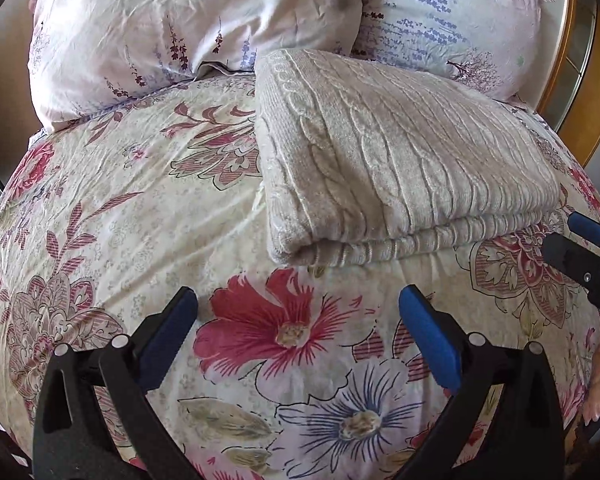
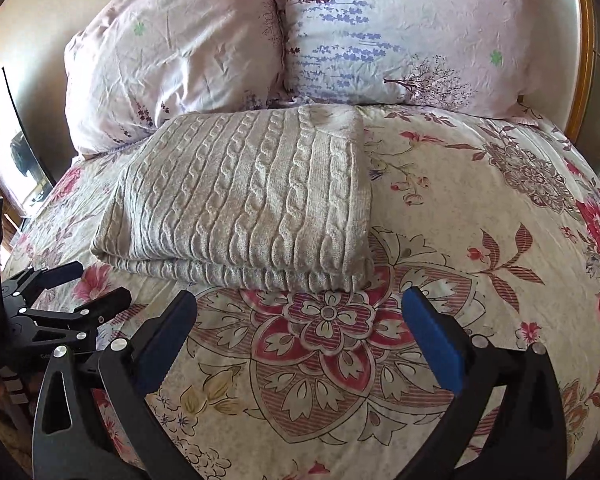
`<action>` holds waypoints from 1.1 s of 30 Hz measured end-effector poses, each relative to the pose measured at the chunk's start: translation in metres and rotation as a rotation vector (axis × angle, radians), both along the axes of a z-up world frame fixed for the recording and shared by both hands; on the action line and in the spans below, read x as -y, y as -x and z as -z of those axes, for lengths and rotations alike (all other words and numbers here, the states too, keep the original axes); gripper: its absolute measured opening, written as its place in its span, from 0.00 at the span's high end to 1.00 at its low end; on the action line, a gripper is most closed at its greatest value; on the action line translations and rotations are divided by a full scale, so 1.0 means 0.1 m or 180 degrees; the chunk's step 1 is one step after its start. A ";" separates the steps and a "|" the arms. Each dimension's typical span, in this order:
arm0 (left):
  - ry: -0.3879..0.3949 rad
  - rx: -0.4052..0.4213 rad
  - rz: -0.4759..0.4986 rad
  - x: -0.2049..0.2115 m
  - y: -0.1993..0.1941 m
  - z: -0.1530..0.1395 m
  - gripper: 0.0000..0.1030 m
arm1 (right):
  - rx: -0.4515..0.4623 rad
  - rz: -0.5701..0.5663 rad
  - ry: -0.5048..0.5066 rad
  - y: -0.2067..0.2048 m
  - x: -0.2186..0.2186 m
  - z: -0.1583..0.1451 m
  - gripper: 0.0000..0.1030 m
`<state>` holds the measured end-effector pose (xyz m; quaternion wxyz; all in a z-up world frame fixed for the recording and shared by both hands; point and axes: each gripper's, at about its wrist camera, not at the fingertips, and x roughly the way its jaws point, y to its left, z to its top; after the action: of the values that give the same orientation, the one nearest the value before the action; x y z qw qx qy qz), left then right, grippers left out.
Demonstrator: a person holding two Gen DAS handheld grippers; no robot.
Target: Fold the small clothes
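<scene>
Both grippers hang spread wide with nothing between the pads, left gripper and right gripper hovering over the floral bedspread just short of the cable-knit sweater. It lies folded into a thick grey-beige rectangle mid-bed, far edge against the pillows. Looks soft, floppy and bulky, so pinch the stacked layers at the near corners.

I see a bed under a floral cover, two pillows at the top of the frame, and a wooden headboard at the upper right.
</scene>
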<state>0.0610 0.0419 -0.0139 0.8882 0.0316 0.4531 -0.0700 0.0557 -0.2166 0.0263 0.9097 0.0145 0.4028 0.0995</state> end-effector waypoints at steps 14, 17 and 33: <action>-0.0045 0.0010 0.0018 0.00 -0.02 0.02 0.02 | -0.0396 0.0057 0.0309 -0.11 -0.16 0.23 0.01; -0.0044 0.0014 0.0005 0.00 -0.02 0.02 0.02 | -0.0413 0.0092 0.0352 -0.11 -0.17 0.23 0.01; -0.0050 0.0024 -0.0006 0.00 -0.03 0.02 0.02 | -0.0380 0.0168 0.0331 -0.08 -0.16 0.23 0.01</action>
<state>0.0643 0.0423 -0.0156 0.8897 0.0384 0.4503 -0.0655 0.0635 -0.2002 0.0031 0.8859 -0.0162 0.4605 0.0533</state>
